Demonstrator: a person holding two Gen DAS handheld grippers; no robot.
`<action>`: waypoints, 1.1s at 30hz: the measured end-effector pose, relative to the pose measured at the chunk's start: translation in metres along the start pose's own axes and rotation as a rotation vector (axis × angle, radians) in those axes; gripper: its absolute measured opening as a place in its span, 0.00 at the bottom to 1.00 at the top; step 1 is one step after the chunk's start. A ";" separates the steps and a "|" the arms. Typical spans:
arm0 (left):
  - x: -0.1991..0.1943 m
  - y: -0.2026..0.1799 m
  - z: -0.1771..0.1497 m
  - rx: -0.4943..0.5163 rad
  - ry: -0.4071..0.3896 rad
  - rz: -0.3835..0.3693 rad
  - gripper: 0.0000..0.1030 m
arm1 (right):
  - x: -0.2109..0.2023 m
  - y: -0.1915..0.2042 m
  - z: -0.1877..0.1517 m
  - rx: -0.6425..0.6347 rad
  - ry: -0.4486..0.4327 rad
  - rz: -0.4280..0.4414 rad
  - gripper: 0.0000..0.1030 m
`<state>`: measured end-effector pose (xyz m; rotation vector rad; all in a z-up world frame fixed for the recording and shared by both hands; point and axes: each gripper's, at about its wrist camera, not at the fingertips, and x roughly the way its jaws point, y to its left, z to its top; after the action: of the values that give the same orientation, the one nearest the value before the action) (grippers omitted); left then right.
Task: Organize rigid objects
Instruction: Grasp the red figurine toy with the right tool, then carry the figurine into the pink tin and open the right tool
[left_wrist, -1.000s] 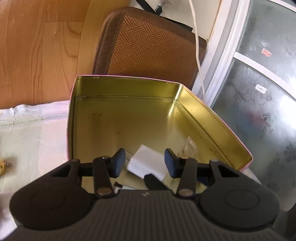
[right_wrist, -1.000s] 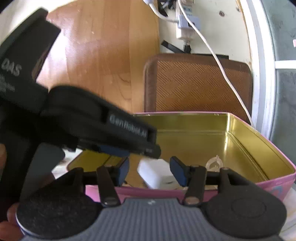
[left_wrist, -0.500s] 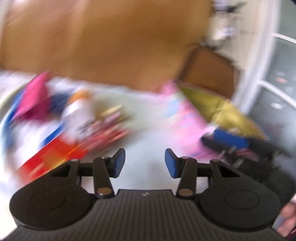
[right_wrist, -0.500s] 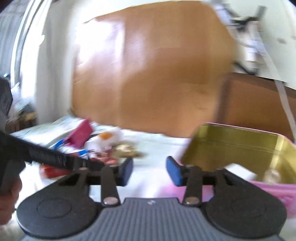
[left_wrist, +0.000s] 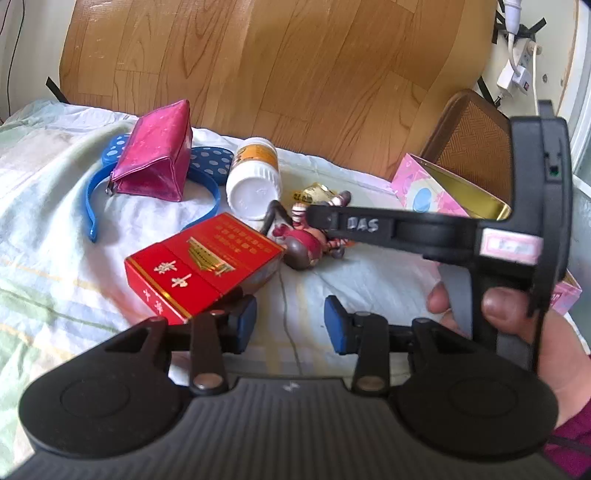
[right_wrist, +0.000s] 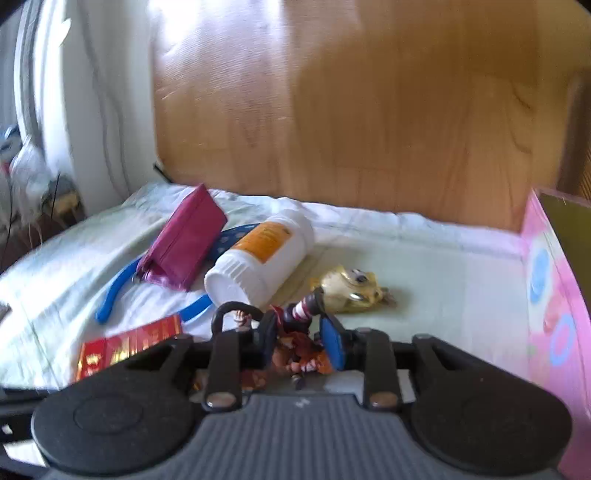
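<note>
A small red-and-brown figurine (right_wrist: 300, 356) lies on the white cloth between the pads of my right gripper (right_wrist: 299, 343). The jaws are closing and the pads touch its sides. In the left wrist view the same gripper (left_wrist: 317, 218) reaches in from the right over the figurine (left_wrist: 303, 247), held by a hand (left_wrist: 554, 343). My left gripper (left_wrist: 290, 325) hovers low over bare cloth, its jaws closing with nothing between them. A red box (left_wrist: 203, 266) lies just beyond its left finger. The pink tin (left_wrist: 424, 184) with a gold inside stands open at the right.
A white bottle (left_wrist: 255, 177) with an orange label lies on its side beside a magenta pouch (left_wrist: 155, 162) and a blue dotted headband (left_wrist: 92, 206). A yellow toy (right_wrist: 347, 290) rests past the figurine. A brown woven cushion (left_wrist: 476, 147) and wooden floor lie beyond the cloth's edge.
Both views swung left from the tin's inside to the pile of objects. The right gripper's jaws narrowed around the figurine. The left jaws narrowed slightly.
</note>
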<state>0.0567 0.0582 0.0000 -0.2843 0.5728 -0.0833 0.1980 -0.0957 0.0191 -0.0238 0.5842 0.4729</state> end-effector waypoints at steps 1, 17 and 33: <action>-0.002 0.001 0.000 -0.009 -0.001 -0.005 0.42 | -0.006 -0.002 -0.003 0.004 -0.004 -0.010 0.23; 0.001 -0.033 -0.005 0.023 0.058 -0.140 0.48 | -0.192 -0.071 -0.121 0.158 -0.140 -0.286 0.20; 0.013 -0.182 -0.040 0.326 0.250 -0.551 0.48 | -0.261 -0.094 -0.165 0.262 -0.222 -0.338 0.47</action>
<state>0.0460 -0.1281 0.0134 -0.1066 0.7053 -0.7461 -0.0382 -0.3156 0.0105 0.1758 0.4089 0.0661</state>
